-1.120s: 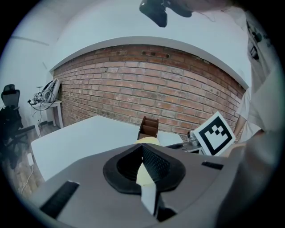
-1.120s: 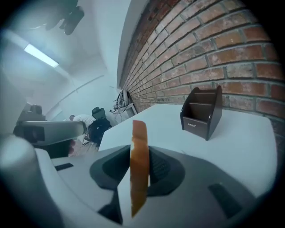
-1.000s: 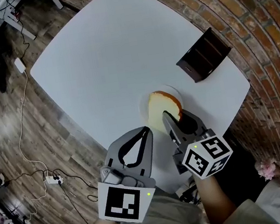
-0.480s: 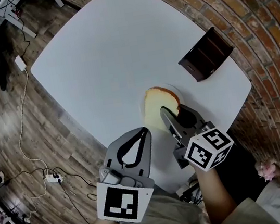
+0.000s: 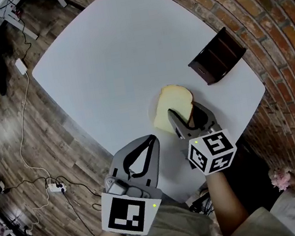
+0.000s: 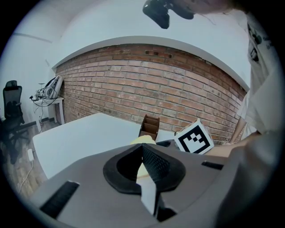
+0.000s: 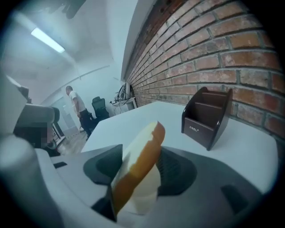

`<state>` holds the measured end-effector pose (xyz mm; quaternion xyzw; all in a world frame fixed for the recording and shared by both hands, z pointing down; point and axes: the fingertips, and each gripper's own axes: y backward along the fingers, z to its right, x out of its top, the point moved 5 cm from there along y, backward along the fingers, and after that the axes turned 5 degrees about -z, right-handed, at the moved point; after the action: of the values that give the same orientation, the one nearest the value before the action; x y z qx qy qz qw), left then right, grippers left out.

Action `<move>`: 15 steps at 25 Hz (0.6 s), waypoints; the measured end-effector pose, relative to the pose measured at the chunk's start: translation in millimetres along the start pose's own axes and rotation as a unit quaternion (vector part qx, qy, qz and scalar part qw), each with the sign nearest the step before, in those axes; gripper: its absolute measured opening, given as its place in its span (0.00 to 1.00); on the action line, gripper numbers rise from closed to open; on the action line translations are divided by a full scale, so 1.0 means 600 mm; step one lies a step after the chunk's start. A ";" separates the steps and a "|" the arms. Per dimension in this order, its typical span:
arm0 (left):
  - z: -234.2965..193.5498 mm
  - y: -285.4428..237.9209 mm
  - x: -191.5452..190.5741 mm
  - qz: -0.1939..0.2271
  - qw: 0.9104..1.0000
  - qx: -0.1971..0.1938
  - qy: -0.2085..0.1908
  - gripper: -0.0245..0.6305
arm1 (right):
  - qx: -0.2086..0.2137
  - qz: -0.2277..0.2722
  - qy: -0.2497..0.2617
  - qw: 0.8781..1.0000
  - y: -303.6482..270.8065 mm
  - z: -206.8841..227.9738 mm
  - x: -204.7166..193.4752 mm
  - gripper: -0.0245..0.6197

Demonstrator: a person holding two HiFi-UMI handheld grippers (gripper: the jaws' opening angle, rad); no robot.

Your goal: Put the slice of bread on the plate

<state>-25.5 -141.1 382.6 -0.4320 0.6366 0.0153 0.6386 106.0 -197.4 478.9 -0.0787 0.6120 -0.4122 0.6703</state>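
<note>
The slice of bread point(image 5: 173, 105), pale with a brown crust, lies tilted over the white plate point(image 5: 150, 113), which it mostly hides, near the table's front edge. My right gripper point(image 5: 185, 115) stands around the slice's near end, its jaws opening. In the right gripper view the bread point(image 7: 138, 173) leans loosely between the jaws of this gripper point(image 7: 140, 153), and the pads no longer squeeze it. My left gripper point(image 5: 152, 138) hangs shut and empty, just left of the right one. In the left gripper view the bread point(image 6: 142, 139) shows beyond the shut left gripper point(image 6: 143, 149).
A dark brown slotted holder point(image 5: 217, 57) stands on the white table point(image 5: 115, 53) at the right, near the brick wall. Cables and a power strip point(image 5: 53, 186) lie on the wooden floor to the left. A person point(image 7: 75, 102) stands far off.
The right gripper's jaws have spread and it has rolled and sunk a little. The bread has come down flatter over the plate. The left gripper has not moved.
</note>
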 end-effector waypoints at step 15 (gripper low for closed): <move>0.001 0.007 -0.002 0.003 1.000 -0.003 0.000 0.05 | -0.089 -0.029 0.022 0.995 -0.004 0.025 -0.010 0.61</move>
<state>-27.6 -137.3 381.4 -0.4322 0.6382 0.0190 0.6369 118.5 -201.3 488.3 -0.1469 0.6586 -0.3774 0.6343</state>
